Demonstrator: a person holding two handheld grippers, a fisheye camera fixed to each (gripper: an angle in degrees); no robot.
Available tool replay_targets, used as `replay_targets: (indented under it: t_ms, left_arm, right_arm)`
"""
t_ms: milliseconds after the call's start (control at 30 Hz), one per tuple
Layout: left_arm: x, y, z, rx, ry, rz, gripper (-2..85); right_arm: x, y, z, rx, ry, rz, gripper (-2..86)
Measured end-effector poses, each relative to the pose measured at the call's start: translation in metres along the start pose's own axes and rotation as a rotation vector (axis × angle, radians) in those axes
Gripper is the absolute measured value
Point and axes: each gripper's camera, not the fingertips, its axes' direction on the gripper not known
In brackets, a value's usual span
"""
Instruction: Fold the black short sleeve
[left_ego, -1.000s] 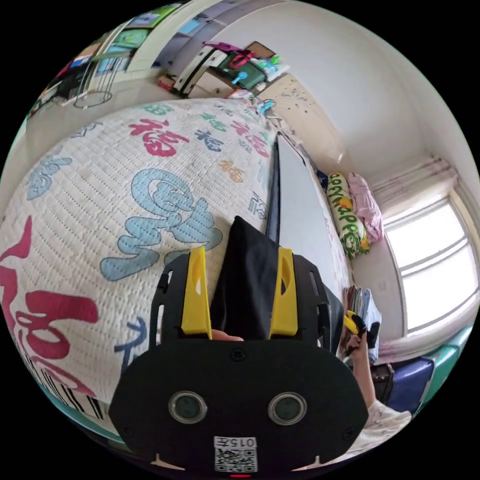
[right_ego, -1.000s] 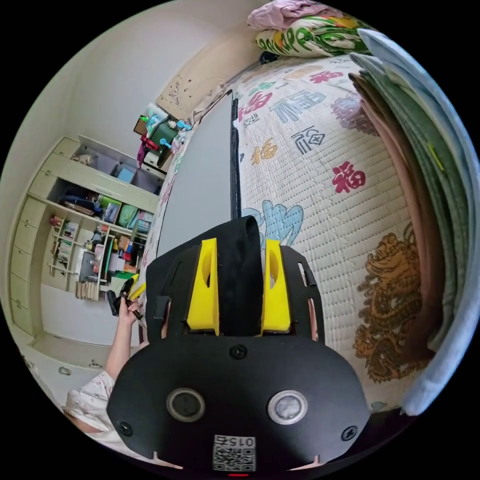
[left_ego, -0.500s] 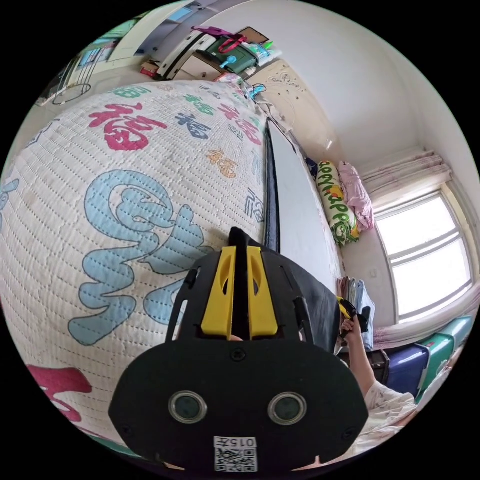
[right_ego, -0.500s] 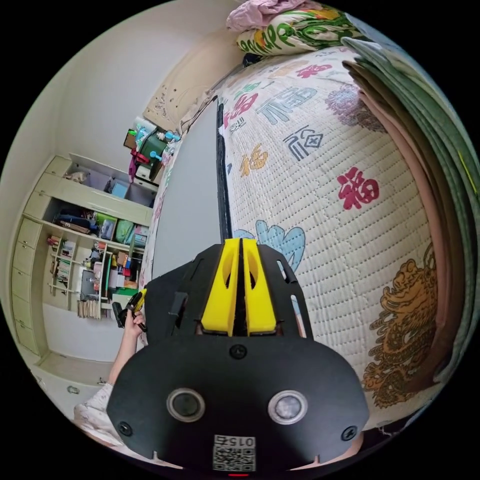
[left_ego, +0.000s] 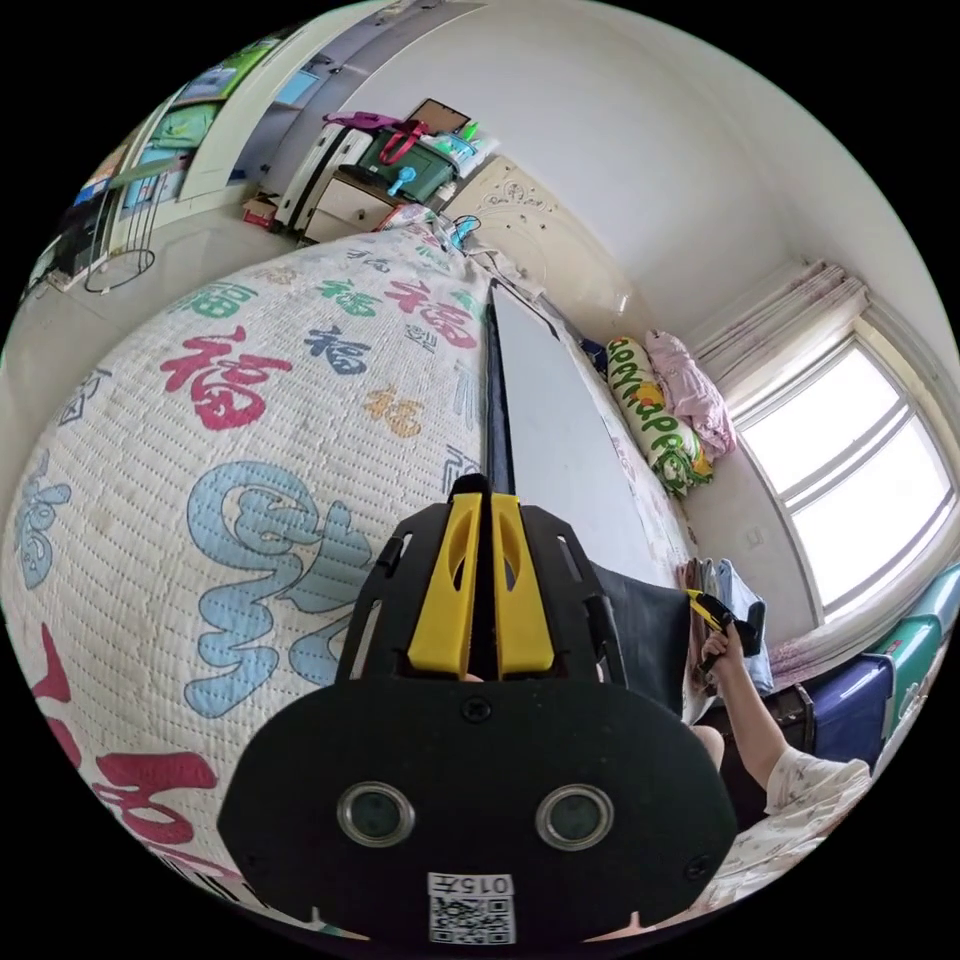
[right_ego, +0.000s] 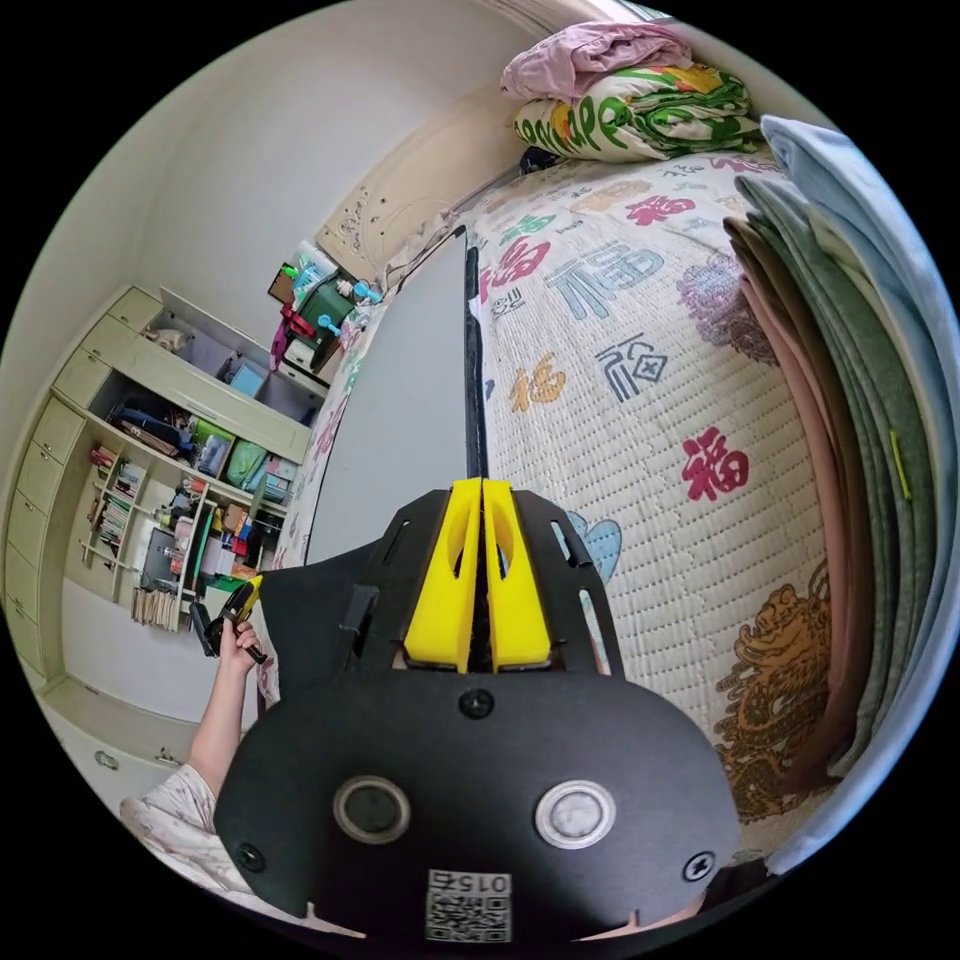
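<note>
The black short sleeve (left_ego: 640, 640) hangs stretched between my two grippers above the bed. My left gripper (left_ego: 480, 497) is shut on one end of its edge, and a thin strip of black cloth shows between the yellow jaws. My right gripper (right_ego: 482, 485) is shut on the other end; the black cloth (right_ego: 300, 600) spreads off to its left. A flat grey sheet with a dark edge (left_ego: 560, 430) runs from the jaws toward the headboard. A hand holds the right gripper (left_ego: 715, 615) in the left gripper view, and the left gripper (right_ego: 235, 610) in the right gripper view.
A quilted bedspread (left_ego: 250, 400) printed with coloured characters covers the bed. A stack of folded clothes (right_ego: 860, 450) sits close on the right. Rolled bedding (right_ego: 640, 100) lies by the headboard. Shelves (right_ego: 170, 480) line the far wall, and a window (left_ego: 860, 470) is beside the bed.
Both grippers stood open around the black cloth a second ago and have since shut on it. Both views have shifted slightly since.
</note>
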Motion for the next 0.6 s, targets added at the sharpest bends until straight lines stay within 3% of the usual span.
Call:
replay_targets:
  t_ms: [200,333,467,600]
  left_arm:
    - [0.036,-0.062,-0.029,0.028,-0.027,-0.016,0.5]
    - [0.056,-0.086,-0.043,0.035,-0.062,-0.043,0.4]
    - [0.113,-0.111,-0.073,0.03,-0.176,0.12,1.8]
    - [0.19,-0.139,-0.083,-0.021,-0.156,0.264,7.5]
  right_arm:
    - [-0.024,-0.023,0.003,0.031,0.044,-0.046,-0.5]
    - [-0.025,-0.031,0.019,-0.058,0.082,-0.078,-0.4]
    - [-0.018,0.014,-0.028,-0.034,0.008,-0.16,-0.2]
    - [-0.011,0.093,-0.086,-0.041,-0.021,-0.233,1.0]
